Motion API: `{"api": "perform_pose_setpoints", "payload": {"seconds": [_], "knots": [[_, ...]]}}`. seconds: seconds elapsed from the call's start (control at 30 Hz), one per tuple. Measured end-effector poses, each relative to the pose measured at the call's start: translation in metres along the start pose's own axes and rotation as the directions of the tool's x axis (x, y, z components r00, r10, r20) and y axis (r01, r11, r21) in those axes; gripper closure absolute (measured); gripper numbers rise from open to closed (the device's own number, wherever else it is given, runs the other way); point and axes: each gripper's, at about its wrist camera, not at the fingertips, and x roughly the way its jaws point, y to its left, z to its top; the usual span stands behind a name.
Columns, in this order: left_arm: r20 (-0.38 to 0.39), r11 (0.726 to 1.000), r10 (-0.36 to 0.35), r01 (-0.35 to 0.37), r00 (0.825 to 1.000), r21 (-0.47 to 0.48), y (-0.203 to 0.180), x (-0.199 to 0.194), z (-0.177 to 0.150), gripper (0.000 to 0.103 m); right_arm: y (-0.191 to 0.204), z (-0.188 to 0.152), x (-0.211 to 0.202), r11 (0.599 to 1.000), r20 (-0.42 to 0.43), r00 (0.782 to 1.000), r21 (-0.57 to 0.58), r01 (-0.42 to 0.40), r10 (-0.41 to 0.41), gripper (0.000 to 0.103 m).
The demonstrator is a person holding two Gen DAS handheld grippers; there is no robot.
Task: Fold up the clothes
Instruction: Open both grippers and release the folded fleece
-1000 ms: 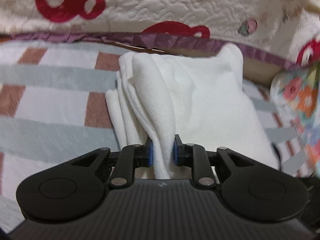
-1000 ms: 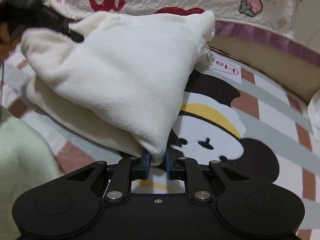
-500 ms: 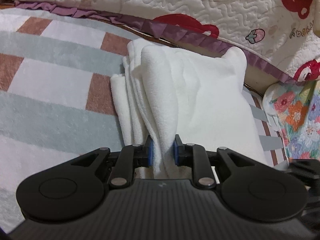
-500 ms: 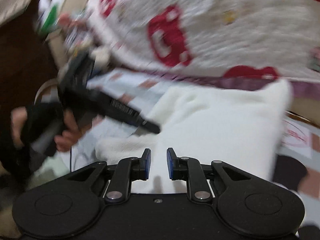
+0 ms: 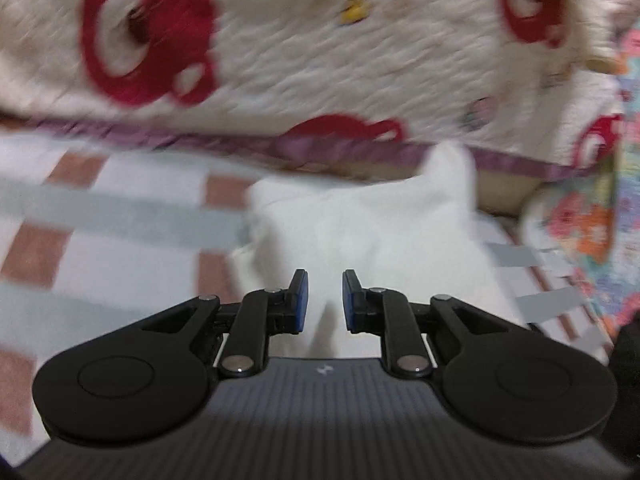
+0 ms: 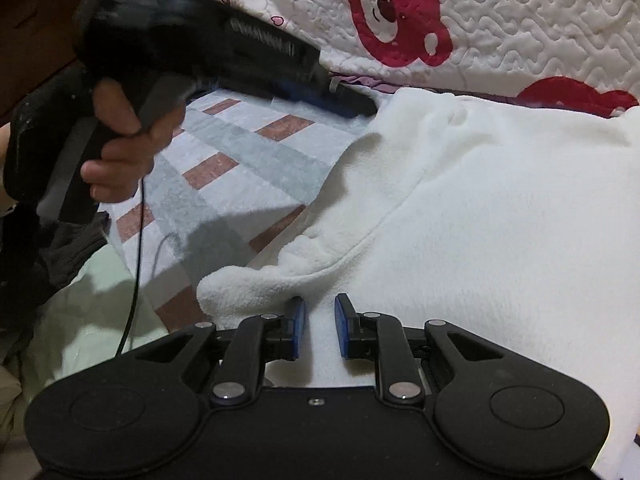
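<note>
A white fleece garment (image 6: 480, 200) lies folded on the checked mat, its thick folded edge toward the left. In the right wrist view my right gripper (image 6: 319, 328) stands open at the garment's near edge, with only fabric lying under the gap. A hand (image 6: 120, 152) holds my left gripper (image 6: 366, 104), whose tip hovers at the garment's far left corner. The blurred left wrist view shows the left gripper (image 5: 323, 300) open just above the white garment (image 5: 360, 232), with nothing pinched between the blue pads.
A cream quilt with red bears (image 6: 500, 20) hangs along the back, edged by a purple frill (image 5: 340, 148). The brown, grey and white checked mat (image 6: 224, 152) spreads to the left. Pale green cloth (image 6: 80, 320) lies near left, floral fabric (image 5: 580, 232) to the right.
My left gripper has let go of the garment's fold and opened, lifting back a little. The right gripper, which released earlier, stays open and has steadied. The garment now rests flat.
</note>
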Motion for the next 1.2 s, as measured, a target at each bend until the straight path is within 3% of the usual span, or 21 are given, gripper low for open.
{"api": "perform_pose_setpoints", "payload": {"seconds": [0.1, 0.13, 0.2, 0.3, 0.4, 0.57, 0.7, 0.87, 0.97, 1.2], "knots": [[-0.088, 0.995, -0.092, 0.089, 0.992, -0.04, -0.007, 0.013, -0.011, 0.085, 0.001, 0.003, 0.0, 1.0, -0.012, 1.0, 0.003, -0.024, 0.024, 0.081], [-0.134, 0.997, -0.067, 0.062, 0.989, -0.042, -0.008, 0.019, -0.017, 0.085, 0.001, 0.004, 0.0, 0.999, -0.017, 0.999, 0.004, -0.034, 0.034, 0.081], [-0.215, 1.0, 0.011, -0.014, 0.977, -0.013, -0.008, 0.032, -0.028, 0.087, 0.0, 0.003, -0.002, 0.991, -0.057, 0.989, 0.034, -0.131, 0.133, 0.081], [-0.198, 0.999, 0.027, -0.022, 0.98, 0.025, -0.006, 0.035, -0.035, 0.087, -0.009, 0.001, -0.012, 0.957, -0.099, 0.956, 0.116, -0.265, 0.277, 0.081], [-0.203, 0.998, 0.045, -0.036, 0.978, 0.049, -0.007, 0.037, -0.032, 0.088, -0.045, 0.016, -0.015, 0.98, -0.08, 0.98, 0.106, -0.171, 0.18, 0.081], [-0.204, 0.995, 0.063, -0.046, 0.977, 0.089, -0.008, 0.039, -0.033, 0.088, -0.105, 0.04, -0.02, 0.996, -0.045, 0.999, 0.092, -0.012, 0.016, 0.066], [-0.201, 0.998, 0.063, -0.056, 0.978, 0.041, -0.005, 0.041, -0.035, 0.088, -0.154, 0.06, -0.024, 0.989, -0.017, 0.993, 0.086, 0.117, -0.116, 0.066], [-0.213, 0.999, 0.053, -0.049, 0.976, 0.024, 0.002, 0.041, -0.033, 0.089, -0.214, 0.084, -0.029, 0.958, 0.02, 0.961, 0.085, 0.273, -0.276, 0.066], [-0.212, 0.999, 0.04, -0.043, 0.977, -0.01, 0.008, 0.042, -0.034, 0.089, -0.231, 0.086, -0.008, 0.94, 0.047, 0.957, 0.205, 0.272, -0.287, 0.067], [-0.217, 0.999, 0.035, -0.041, 0.975, -0.021, 0.011, 0.044, -0.034, 0.09, -0.25, 0.103, 0.02, 0.934, 0.063, 0.95, 0.215, 0.286, -0.305, 0.059]]}}
